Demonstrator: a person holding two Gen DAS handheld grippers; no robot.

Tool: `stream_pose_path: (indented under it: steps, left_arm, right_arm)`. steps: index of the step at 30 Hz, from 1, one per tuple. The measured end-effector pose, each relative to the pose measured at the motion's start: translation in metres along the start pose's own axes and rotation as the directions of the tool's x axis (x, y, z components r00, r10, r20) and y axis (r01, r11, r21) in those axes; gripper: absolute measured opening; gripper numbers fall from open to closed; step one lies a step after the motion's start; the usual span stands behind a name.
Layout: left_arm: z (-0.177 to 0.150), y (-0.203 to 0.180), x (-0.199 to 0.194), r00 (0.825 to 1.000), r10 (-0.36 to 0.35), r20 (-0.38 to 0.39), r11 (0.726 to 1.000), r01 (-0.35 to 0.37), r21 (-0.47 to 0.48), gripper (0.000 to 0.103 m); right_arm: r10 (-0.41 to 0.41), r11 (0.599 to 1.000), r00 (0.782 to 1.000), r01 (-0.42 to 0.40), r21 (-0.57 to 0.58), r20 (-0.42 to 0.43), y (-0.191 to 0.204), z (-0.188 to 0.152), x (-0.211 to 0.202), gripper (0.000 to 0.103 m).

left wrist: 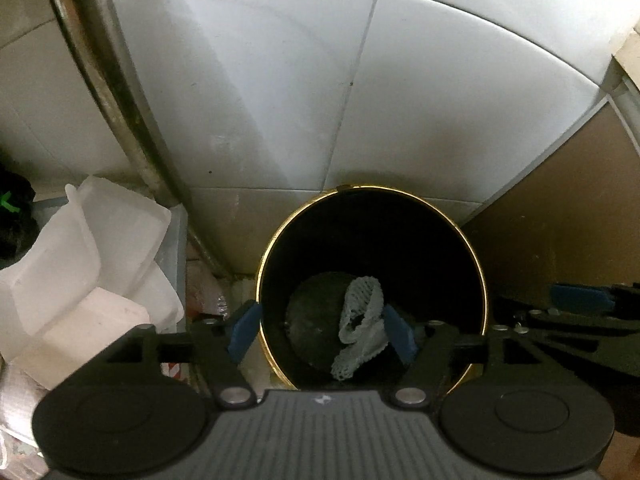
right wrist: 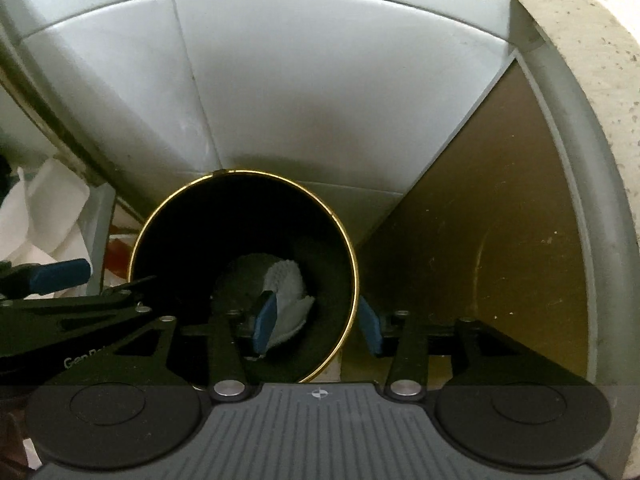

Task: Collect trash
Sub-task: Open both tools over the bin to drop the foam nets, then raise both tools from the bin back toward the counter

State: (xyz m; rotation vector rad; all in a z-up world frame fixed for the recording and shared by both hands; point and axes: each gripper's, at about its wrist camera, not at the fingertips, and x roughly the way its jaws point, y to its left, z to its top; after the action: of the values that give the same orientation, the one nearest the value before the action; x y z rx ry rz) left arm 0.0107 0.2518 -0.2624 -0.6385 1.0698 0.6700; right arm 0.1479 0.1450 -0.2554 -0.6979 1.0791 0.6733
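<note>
- Showing only in the left view: one white container (left wrist: pixel 92 248) at middle left.
- Lying in one bin (left wrist: pixel 478 256): one foam net (left wrist: pixel 360 328).
- Both left gripper (left wrist: pixel 322 330) and right gripper (right wrist: pixel 318 320) are hanging released.

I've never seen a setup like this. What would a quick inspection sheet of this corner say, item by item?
Surface: brown floor meeting a white tiled wall.
Job's things: black round bin with a gold rim; a white foam net sleeve lies inside at the bottom.
Clutter: translucent white plastic containers piled left of the bin.
Grippers: left tongs open over the bin, holding nothing; right tongs open, straddling the bin's right rim, holding nothing.
Cables: nothing seen.
Surroundings: tarnished metal pipe running down the wall; speckled pale stone ledge at right.
</note>
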Motion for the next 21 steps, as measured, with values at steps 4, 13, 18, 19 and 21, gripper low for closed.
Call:
stream_pose_path:
  steps: [4,13,18,19,21]
  left_arm:
    - [0.0,0.004,0.003,1.0,-0.012,0.0,1.0,0.012,-0.023,0.068]
    - [0.0,0.01,0.003,0.999,-0.031,-0.007,0.998,0.03,-0.062,0.069]
    - [-0.003,0.019,-0.001,0.998,-0.063,0.02,0.991,0.065,-0.114,0.069]
    - [-0.004,0.018,-0.001,0.998,-0.056,0.024,0.993,0.058,-0.104,0.069]
    - [-0.006,0.014,-0.003,0.998,-0.05,0.035,0.995,0.053,-0.085,0.069]
  right_arm:
    - [-0.017,1.0,1.0,0.017,-0.004,0.007,0.001,0.0,0.001,0.063]
    - [-0.031,0.999,0.999,0.031,0.009,0.015,-0.002,0.001,0.002,0.068]
    - [-0.017,1.0,0.999,0.016,0.025,0.04,-0.005,0.0,-0.003,0.066]
    - [-0.015,1.0,0.999,0.013,0.027,0.045,-0.006,-0.001,-0.004,0.066]
    - [-0.006,0.999,0.999,0.004,0.041,0.051,-0.009,-0.003,-0.005,0.065]
